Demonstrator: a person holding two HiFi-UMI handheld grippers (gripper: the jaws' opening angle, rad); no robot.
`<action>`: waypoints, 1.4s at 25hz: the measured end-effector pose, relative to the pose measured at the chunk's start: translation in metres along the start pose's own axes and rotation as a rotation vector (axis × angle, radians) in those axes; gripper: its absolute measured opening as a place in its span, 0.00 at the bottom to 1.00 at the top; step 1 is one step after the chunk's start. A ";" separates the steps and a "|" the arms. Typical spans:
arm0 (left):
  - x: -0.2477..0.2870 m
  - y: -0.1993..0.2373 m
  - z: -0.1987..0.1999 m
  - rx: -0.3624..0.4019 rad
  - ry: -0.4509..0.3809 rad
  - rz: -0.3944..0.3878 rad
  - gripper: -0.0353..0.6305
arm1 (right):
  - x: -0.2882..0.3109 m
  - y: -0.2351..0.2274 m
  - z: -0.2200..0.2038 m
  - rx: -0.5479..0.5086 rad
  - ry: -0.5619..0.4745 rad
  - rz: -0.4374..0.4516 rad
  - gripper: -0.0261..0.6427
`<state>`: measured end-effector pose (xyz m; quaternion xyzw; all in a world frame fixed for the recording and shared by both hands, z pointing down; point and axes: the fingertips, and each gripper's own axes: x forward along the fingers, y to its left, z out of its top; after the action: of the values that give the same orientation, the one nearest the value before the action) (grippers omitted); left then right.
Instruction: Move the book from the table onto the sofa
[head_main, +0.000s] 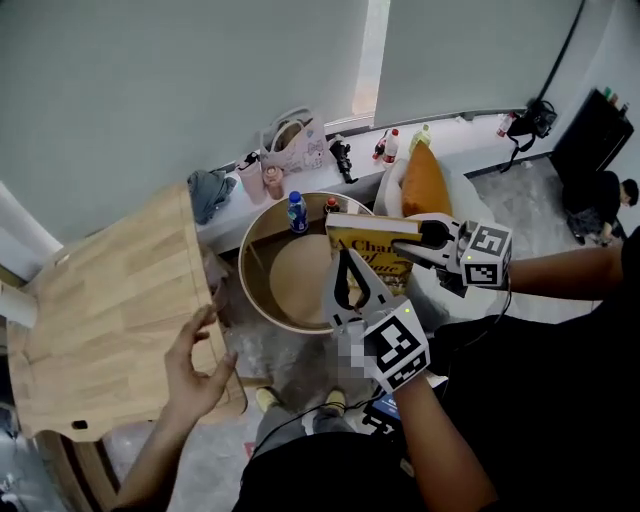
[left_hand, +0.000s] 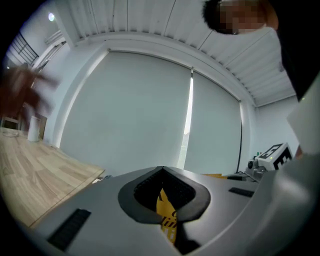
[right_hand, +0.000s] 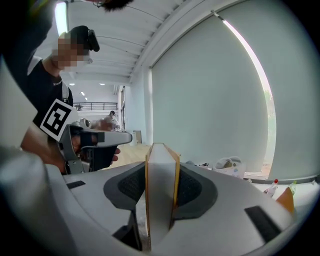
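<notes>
Right gripper view is showing your right gripper (right_hand: 161, 172) clamping the book (right_hand: 161, 205) edge-on, pads pressing both covers. Your left gripper (head_main: 345, 254), tips together, is hovering at the book's near edge, apparently gripping nothing. You're holding the book above the round table (head_main: 262, 235). Keep it level while carrying it right toward the sofa (head_main: 470, 200).

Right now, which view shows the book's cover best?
The head view: the book faces the camera with its yellow cover, clamped in the right claw. The right gripper view shows only its page edge between the jaws; the left gripper view, a yellow sliver.
</notes>
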<state>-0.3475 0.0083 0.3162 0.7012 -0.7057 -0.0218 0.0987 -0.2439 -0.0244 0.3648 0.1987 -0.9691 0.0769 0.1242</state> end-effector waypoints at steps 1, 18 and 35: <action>-0.002 -0.002 -0.001 0.008 0.002 -0.004 0.06 | -0.002 0.000 0.001 0.009 -0.004 -0.007 0.27; -0.008 -0.020 -0.001 -0.024 0.000 0.008 0.06 | -0.014 -0.013 0.007 0.000 -0.021 0.009 0.27; -0.010 -0.074 -0.003 0.003 -0.010 -0.004 0.06 | -0.064 -0.025 -0.006 -0.008 -0.011 0.015 0.27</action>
<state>-0.2740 0.0169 0.3054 0.7027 -0.7047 -0.0245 0.0944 -0.1753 -0.0229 0.3555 0.1913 -0.9715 0.0730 0.1192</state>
